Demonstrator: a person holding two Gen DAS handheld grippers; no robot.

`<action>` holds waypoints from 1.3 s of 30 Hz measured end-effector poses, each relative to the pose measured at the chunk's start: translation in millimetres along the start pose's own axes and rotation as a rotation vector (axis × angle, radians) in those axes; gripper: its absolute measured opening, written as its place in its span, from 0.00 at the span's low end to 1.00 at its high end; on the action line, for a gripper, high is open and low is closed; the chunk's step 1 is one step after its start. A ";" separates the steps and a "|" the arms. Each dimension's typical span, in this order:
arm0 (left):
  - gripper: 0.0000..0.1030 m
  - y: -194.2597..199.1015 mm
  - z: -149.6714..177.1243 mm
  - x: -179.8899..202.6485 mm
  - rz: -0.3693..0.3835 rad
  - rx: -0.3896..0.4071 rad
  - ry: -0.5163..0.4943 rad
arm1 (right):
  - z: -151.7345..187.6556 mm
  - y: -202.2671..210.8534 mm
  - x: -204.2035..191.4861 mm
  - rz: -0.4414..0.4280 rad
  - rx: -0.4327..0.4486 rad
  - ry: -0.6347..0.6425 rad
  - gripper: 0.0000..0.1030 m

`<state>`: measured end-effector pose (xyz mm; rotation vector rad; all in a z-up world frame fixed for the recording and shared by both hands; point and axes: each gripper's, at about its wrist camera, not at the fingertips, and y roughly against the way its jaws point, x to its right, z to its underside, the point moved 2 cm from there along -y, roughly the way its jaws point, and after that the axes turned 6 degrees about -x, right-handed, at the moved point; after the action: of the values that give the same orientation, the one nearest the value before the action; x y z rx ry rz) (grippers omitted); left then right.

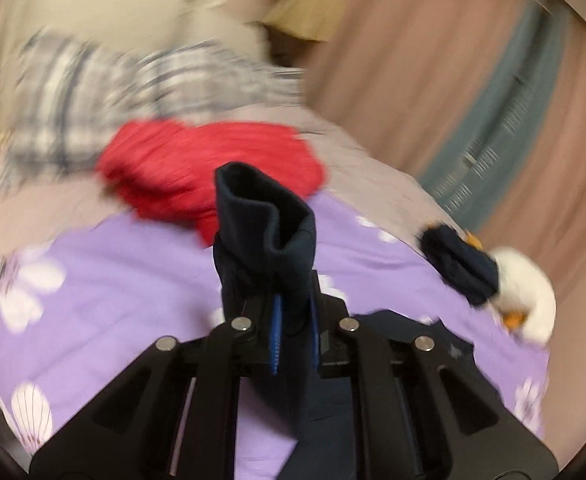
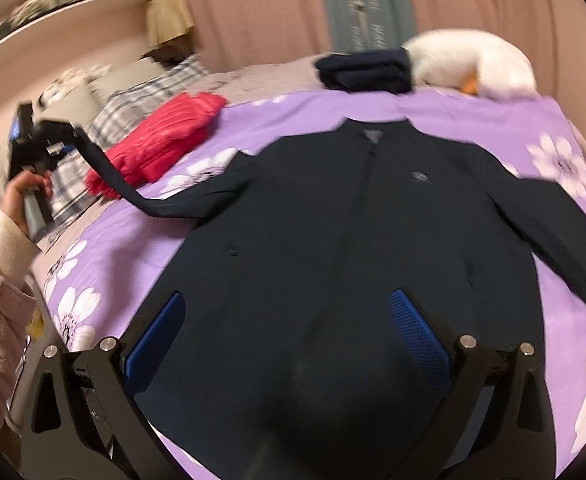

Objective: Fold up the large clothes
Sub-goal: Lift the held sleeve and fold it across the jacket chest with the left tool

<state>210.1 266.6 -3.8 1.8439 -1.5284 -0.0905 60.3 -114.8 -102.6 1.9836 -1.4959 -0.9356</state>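
Note:
A dark navy zip jacket (image 2: 353, 240) lies flat, front up, on a purple floral bedspread (image 2: 293, 116). My left gripper (image 1: 293, 340) is shut on the cuff (image 1: 265, 220) of the jacket's left sleeve, which stands up out of the fingers. In the right wrist view that gripper (image 2: 65, 140) holds the sleeve (image 2: 165, 204) lifted and stretched to the left of the jacket. My right gripper (image 2: 289, 340) is open and empty, its blue pads (image 2: 417, 336) spread above the jacket's lower hem. The right sleeve (image 2: 565, 232) lies out to the right.
A folded red garment (image 2: 165, 140) and a plaid cloth (image 2: 133, 108) lie at the bed's left. A folded dark garment (image 2: 365, 70) and a white plush duck (image 2: 473, 64) sit at the far edge. Pink curtains hang behind.

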 end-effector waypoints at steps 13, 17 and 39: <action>0.17 -85.9 173.2 338.1 0.260 -0.309 -0.687 | 25.1 18.5 121.4 0.108 0.025 -0.278 0.99; 0.80 -119.6 240.3 368.1 0.298 -0.447 -0.724 | 29.5 14.9 141.7 0.137 0.008 -0.320 0.99; 0.77 -215.9 172.1 36.1 0.411 -0.641 0.234 | -134.2 -178.0 204.7 0.037 -0.132 -0.345 0.92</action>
<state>315.8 158.8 -237.7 0.9883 -1.4599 -0.1442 308.5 -263.3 -191.9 1.7585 -1.5950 -1.3779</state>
